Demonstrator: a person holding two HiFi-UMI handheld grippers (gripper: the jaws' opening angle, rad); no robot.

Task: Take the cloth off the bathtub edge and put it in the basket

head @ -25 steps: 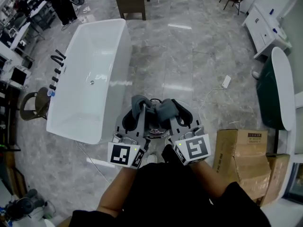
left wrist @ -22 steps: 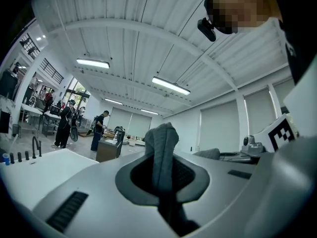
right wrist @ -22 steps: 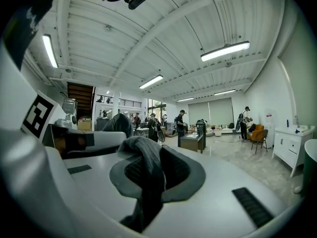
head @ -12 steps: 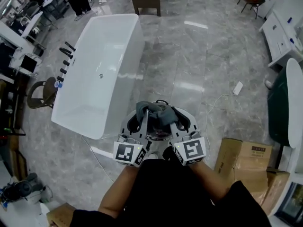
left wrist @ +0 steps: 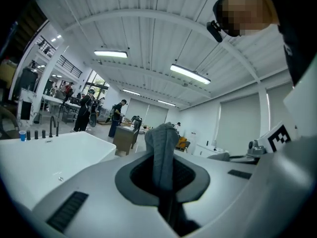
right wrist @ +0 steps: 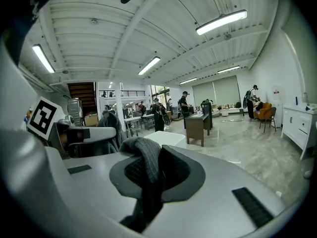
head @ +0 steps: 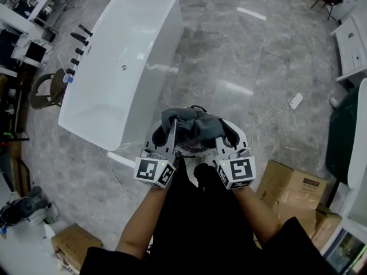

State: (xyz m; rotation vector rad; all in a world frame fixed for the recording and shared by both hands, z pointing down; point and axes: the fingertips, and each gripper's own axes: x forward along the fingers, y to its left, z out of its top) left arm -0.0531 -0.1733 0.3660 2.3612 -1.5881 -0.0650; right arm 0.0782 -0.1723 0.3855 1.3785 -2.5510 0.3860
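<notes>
Head view looks steeply down; gripper views look level outward; all share the bathtub [head: 120, 67].

Grey cloth [head: 192, 126] (bunched) aloft near white bathtub [head: 109, 96]

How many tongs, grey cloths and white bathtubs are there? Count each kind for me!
Tongs: 2 (left tongs, right tongs)
Grey cloth: 1
White bathtub: 1
Total: 4
</notes>
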